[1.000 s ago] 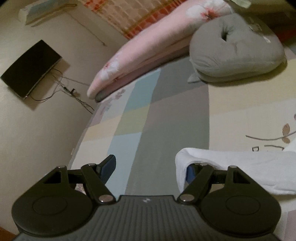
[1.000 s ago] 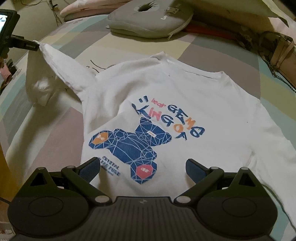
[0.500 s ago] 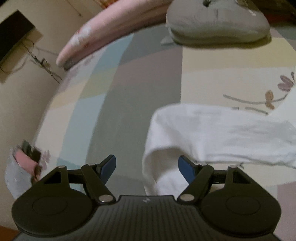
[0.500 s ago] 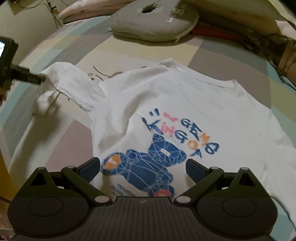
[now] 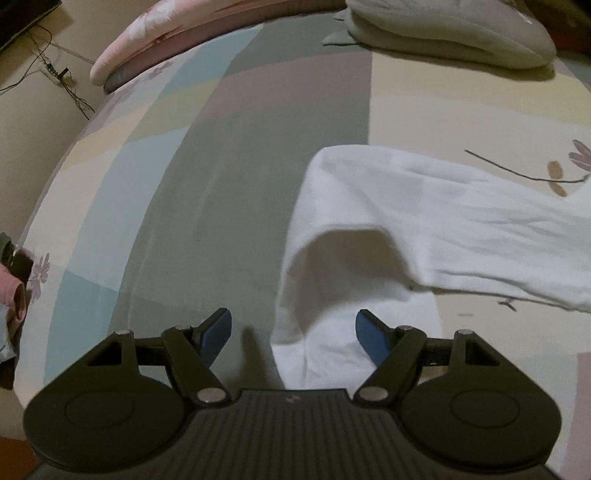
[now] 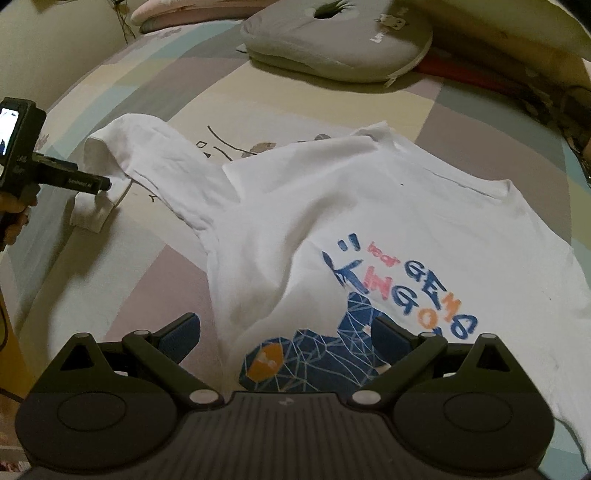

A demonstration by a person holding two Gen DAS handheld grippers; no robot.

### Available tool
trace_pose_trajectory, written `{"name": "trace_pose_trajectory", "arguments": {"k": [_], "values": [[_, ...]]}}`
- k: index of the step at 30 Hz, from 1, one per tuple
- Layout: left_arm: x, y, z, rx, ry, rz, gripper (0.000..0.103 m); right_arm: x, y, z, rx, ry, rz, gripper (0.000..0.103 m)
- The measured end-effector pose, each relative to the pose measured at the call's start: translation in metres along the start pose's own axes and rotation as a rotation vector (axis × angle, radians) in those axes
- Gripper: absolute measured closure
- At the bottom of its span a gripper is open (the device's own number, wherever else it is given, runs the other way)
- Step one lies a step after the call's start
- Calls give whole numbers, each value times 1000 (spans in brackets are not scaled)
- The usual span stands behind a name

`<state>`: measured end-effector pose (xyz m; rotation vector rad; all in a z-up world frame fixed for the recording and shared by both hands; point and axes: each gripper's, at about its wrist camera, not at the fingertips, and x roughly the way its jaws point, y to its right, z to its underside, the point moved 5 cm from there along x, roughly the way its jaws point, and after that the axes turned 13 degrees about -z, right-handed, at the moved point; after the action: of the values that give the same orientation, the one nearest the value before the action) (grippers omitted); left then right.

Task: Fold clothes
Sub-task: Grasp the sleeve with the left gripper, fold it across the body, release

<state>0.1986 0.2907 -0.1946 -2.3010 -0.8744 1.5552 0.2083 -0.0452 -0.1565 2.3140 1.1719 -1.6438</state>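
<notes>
My left gripper [image 5: 293, 330] hangs over the cuff end of the sleeve [image 5: 424, 221], its jaws closing slightly with the blue pads [image 5: 218, 332] still apart; white cloth lies between them, but the pads do not press on it. The sleeve bends back on itself near the centre of the left wrist frame, its cuff pointing toward the bottom edge. My right gripper [image 6: 286, 338] is wide open above the white long-sleeved shirt [image 6: 369, 221], clear of the fabric, with the blue bear print [image 6: 325, 354] partly behind its right finger. The shirt lies front up across the middle of the right wrist frame on the patchwork bedsheet [image 6: 155, 88] — flat, unfolded. A grey cushion [image 6: 332, 40] sits at the top, and a pink pillow [image 5: 177, 33] shows in the upper left of the left wrist frame.
</notes>
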Motion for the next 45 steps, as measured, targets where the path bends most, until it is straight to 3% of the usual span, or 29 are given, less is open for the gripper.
{"name": "trace_pose_trajectory", "arguments": {"k": [4, 10, 13, 18, 22, 24, 26, 30, 34, 37, 41, 45], "values": [[1, -3, 3, -25, 2, 103, 55, 7, -1, -5, 13, -6, 2, 2], [4, -10, 8, -33, 12, 178, 56, 14, -5, -12, 20, -11, 0, 2], [9, -23, 7, -82, -27, 294, 65, 16, -5, -16, 12, -13, -3, 2], [19, -33, 11, -53, -56, 425, 63, 22, -4, -19, 13, -21, -4, 2], [33, -47, 11, -150, -81, 512, 66, 28, -7, -21, 16, -26, -13, 2], [26, -44, 14, -108, -72, 477, 77, 30, -11, -23, 9, -27, -19, 2], [21, -42, 16, -85, -71, 448, 99, 32, -15, -24, -3, -27, -24, 2], [21, -63, 2, -129, -60, 339, 101, 33, -18, -27, -24, -24, -22, 2], [11, -95, -30, -155, 54, 187, 102, 32, -16, -26, -18, -24, -12, 2], [-10, -107, -47, -124, 170, 114, 102, 32, -14, -26, -4, -19, -9, 2], [-42, -86, -51, 10, 303, 69, 101, 32, -17, -26, 3, -16, -17, 2], [-55, -38, -28, 243, 336, 120, 101, 34, -24, -28, -13, -17, -27, 2]]}}
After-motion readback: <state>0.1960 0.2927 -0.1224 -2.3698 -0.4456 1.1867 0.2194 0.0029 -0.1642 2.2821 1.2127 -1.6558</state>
